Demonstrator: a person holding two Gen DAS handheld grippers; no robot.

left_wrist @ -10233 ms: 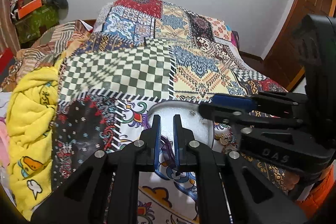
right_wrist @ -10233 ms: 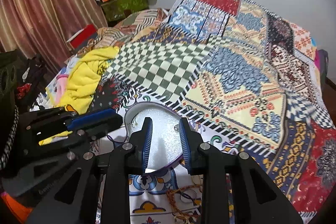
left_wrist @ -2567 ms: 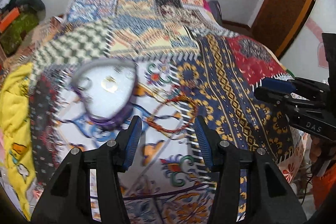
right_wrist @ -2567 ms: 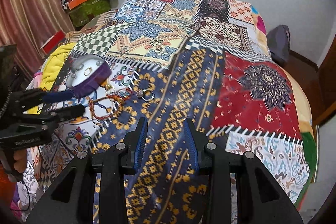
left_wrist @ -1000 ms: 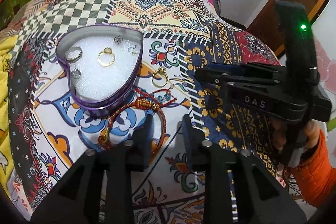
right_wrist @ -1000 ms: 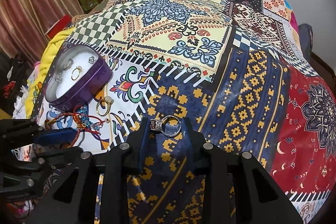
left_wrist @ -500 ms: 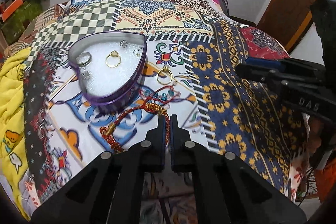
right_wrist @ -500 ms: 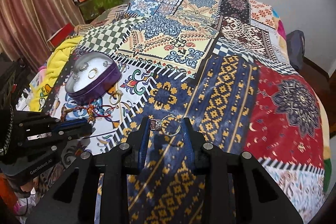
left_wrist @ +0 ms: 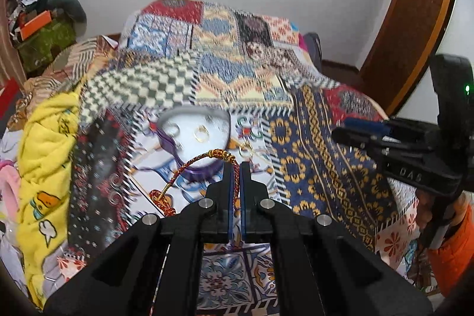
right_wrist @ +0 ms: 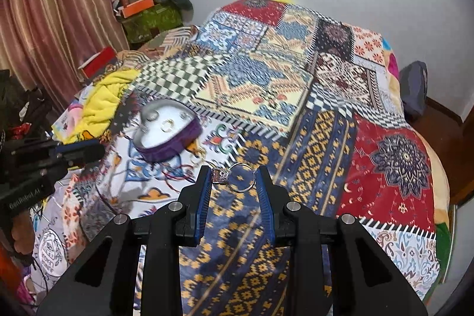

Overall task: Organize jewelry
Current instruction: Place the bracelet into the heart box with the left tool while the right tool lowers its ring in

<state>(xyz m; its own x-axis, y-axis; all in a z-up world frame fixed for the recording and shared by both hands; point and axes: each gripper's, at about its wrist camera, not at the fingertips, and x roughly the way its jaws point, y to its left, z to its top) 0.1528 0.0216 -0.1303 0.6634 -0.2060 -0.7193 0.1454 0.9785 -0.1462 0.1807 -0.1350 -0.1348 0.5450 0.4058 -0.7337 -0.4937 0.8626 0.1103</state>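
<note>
Left wrist view: the patchwork bed (left_wrist: 311,120) fills the frame, with the heart-shaped purple box (left_wrist: 195,138) at centre. The red-gold bracelet (left_wrist: 189,168) is pinched by the left tool (left_wrist: 236,168). The silver ring (right_wrist: 241,176) is clamped in the right tool (right_wrist: 234,176), frame centre.
</note>
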